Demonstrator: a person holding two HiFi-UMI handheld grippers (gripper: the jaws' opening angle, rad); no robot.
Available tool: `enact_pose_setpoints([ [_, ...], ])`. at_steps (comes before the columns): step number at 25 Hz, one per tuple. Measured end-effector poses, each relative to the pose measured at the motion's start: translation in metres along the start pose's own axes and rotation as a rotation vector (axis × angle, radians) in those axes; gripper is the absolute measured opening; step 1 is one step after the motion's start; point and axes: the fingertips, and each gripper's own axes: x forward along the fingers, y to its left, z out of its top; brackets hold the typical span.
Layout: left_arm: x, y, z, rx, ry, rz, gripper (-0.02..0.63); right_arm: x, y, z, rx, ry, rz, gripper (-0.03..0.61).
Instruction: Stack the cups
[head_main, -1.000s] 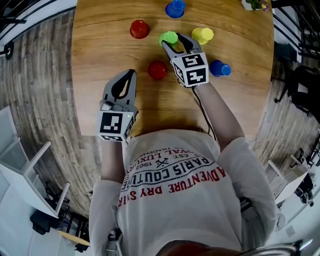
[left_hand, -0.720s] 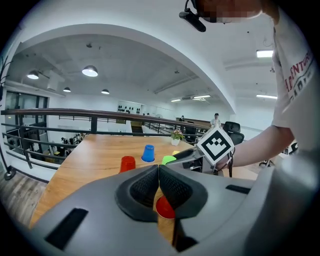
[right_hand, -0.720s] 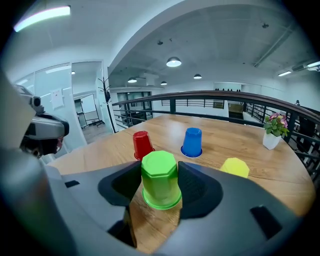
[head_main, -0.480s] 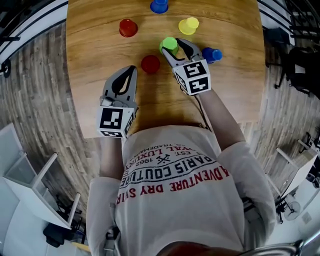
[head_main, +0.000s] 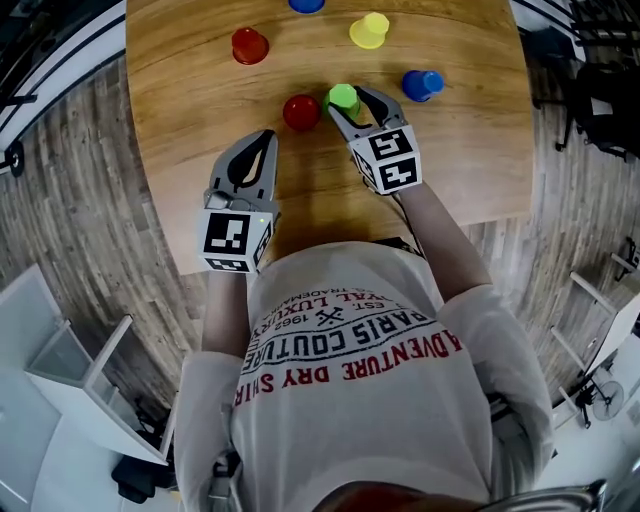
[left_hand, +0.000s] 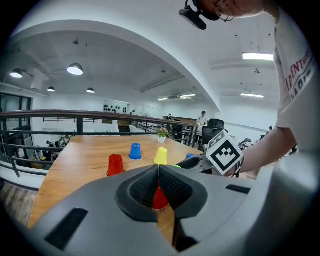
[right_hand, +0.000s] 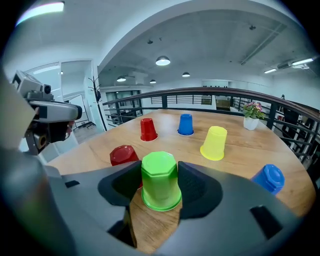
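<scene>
Gripping the upturned green plastic cup (right_hand: 160, 181) in the right gripper (head_main: 351, 101), jaws set wide; risking knocking the nearer upturned red plastic cup (right_hand: 123, 155) just beside; holding the left gripper (head_main: 264, 141) closed, empty.

Person wears a light grey short-sleeved T-shirt (head_main: 400, 420) with red and black print. Left gripper (head_main: 266, 140) and right gripper (head_main: 347, 97): grey shells, black ribbed pads, black-and-white marker cube (head_main: 232, 240) each. Black cable (head_main: 402, 222) along right forearm.

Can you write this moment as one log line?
right gripper: shut on green cup | left gripper: shut, empty | green cup: beside nearer red cup
</scene>
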Motion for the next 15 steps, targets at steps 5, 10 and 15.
enact_pose_setpoints([
  [5, -0.010, 0.001, -0.010, -0.006, 0.010, -0.006, 0.017, 0.002, 0.008, -0.012, 0.006, 0.035, -0.016, 0.242],
  [10, -0.014, 0.006, -0.014, -0.009, 0.010, -0.007, 0.017, 0.002, 0.009, -0.015, 0.016, 0.039, -0.033, 0.242],
  [15, -0.016, 0.009, -0.011, -0.009, 0.005, -0.022, 0.017, -0.001, 0.010, -0.012, 0.050, 0.028, -0.043, 0.244],
])
